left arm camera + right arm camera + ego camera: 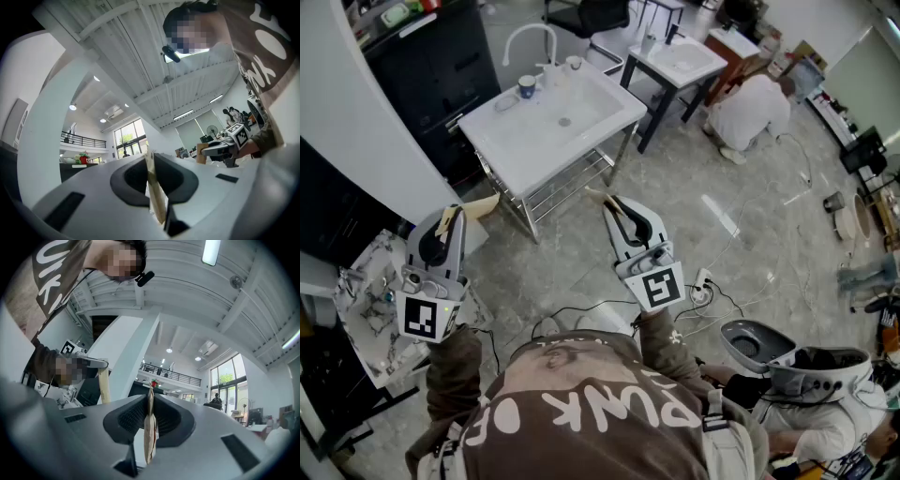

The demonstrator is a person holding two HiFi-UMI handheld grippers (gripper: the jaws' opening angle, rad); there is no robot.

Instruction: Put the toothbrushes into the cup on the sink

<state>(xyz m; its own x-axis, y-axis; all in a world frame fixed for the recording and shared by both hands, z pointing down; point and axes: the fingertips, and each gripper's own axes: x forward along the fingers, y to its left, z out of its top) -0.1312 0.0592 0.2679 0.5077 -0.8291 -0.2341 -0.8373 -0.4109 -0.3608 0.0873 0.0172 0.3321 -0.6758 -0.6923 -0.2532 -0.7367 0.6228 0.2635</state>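
Note:
The white sink (pixel 581 127) stands ahead on a metal frame, and the dark-rimmed cup (pixel 526 87) sits at its back left beside the faucet (pixel 530 37). My left gripper (pixel 448 217) is shut on a thin tan toothbrush (pixel 154 192), which stands edge-on between the jaws. My right gripper (pixel 614 206) is likewise shut on a second tan toothbrush (pixel 149 437), whose end pokes past the tips (pixel 594 195). Both grippers are held up in front of me, well short of the sink and pointing upward. In the right gripper view the other toothbrush (pixel 103 385) also shows.
A second sink (pixel 684 56) stands further back right, with a person crouched (pixel 750 108) beside it. A toilet bowl (pixel 750 342) and another person (pixel 825 412) are at lower right. Cables run over the floor (pixel 741 253). A cluttered rack (pixel 366 309) is on my left.

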